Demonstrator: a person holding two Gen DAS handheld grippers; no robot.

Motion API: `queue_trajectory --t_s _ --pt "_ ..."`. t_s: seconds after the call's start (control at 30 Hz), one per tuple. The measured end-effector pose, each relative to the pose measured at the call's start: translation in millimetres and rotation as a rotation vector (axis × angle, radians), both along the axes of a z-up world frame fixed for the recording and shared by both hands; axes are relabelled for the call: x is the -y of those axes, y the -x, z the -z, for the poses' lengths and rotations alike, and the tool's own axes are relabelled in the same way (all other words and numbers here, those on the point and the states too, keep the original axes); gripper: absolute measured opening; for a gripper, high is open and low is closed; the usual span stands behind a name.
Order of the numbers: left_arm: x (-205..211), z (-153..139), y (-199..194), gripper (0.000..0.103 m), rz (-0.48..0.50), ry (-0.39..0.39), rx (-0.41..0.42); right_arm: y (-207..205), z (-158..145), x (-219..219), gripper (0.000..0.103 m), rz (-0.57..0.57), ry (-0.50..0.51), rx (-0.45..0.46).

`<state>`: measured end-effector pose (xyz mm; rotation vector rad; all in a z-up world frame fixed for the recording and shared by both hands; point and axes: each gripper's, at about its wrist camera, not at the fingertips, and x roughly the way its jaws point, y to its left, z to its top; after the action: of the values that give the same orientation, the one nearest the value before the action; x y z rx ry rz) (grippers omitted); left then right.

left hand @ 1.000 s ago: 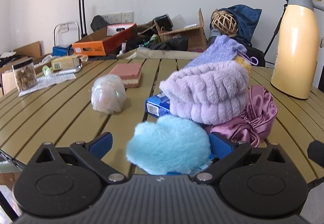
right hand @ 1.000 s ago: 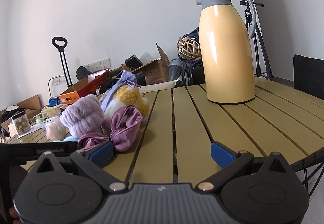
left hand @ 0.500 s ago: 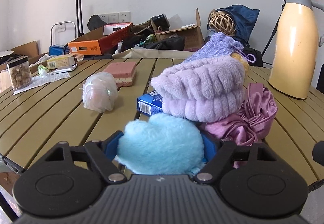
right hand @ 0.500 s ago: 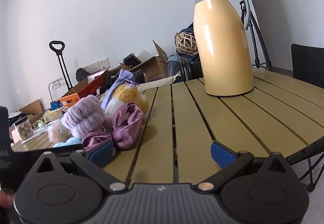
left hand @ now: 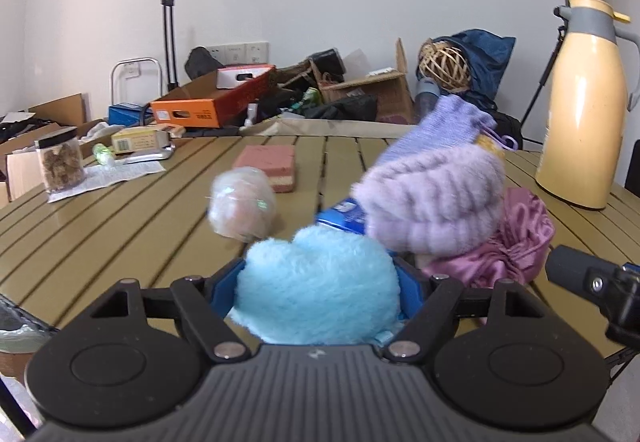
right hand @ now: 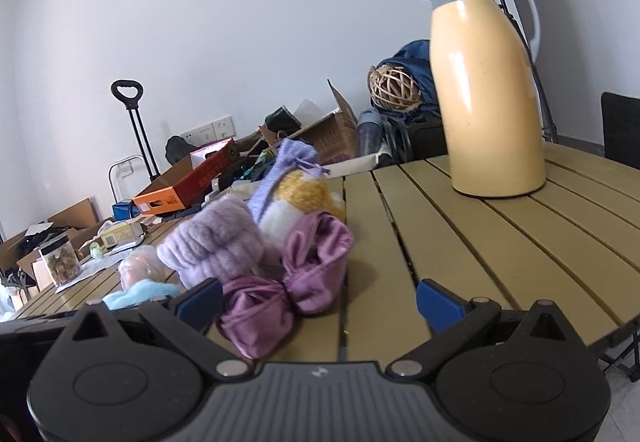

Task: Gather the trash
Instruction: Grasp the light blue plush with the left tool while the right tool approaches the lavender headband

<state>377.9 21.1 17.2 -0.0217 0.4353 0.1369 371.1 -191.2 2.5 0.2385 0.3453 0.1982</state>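
- The left gripper (left hand: 320, 288) is closed on a fluffy blue puff (left hand: 316, 290). Its blue pads press into the fur on both sides. Its jaws have just been closing, with the puff between them.
- The puff sits at the near edge of the table (left hand: 120, 218), right in front of a pile of soft things.
- Just behind it is a fuzzy purple roll (left hand: 432, 198) that lies on a small blue box (left hand: 342, 216). A shiny purple cloth (left hand: 516, 242) lies on the right of the pile.
- The right gripper (right hand: 316, 300) is open and holds nothing. The shiny purple cloth lies between its fingers, toward the left one, but the pads do not press it.
- I think the step now is to lift the puff away from the pile.
- To do it well, keep the squeeze soft but firm. Fur squashes, so the puff could slip out.
- Lift it up first, then pull it back. That way it should not drag the purple roll or the box along.
- A wrapped pink ball (left hand: 242, 202) sits near the left of the puff. Stay clear of it so it does not roll.
- The tall yellow jug (right hand: 486, 82) stands far on the right, well apart. No trash bin shows in either view.
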Motion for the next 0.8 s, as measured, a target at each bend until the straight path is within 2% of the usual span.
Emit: queue_trajectory --t_s 0.33,0.5,0.6,0.7,0.8 --pt "-45.3 -10.0 14.9 0.078 -0.075 0.015 0.024 -1.6 -14.3 -49.0 0.103 -0.015 0.085 0.107" --pt "-64.0 -13.2 20.1 0.078 -0.109 0.023 0.033 -5.6 -17.8 -80.3 0.103 -0.002 0.165 0.132" --pt "-75.5 -14.3 23.4 0.078 -0.131 0.027 0.037 -9.3 -21.5 -101.3 0.103 0.044 0.243 0.154" --pt "-87.7 -13.1 26.4 0.078 -0.155 0.026 0.035 -17.6 -22.0 -118.7 0.103 0.079 0.314 0.150" --pt "-100.9 -12.3 27.6 0.078 -0.183 0.036 0.027 -27.5 -18.8 -131.2 0.103 0.060 0.324 0.120"
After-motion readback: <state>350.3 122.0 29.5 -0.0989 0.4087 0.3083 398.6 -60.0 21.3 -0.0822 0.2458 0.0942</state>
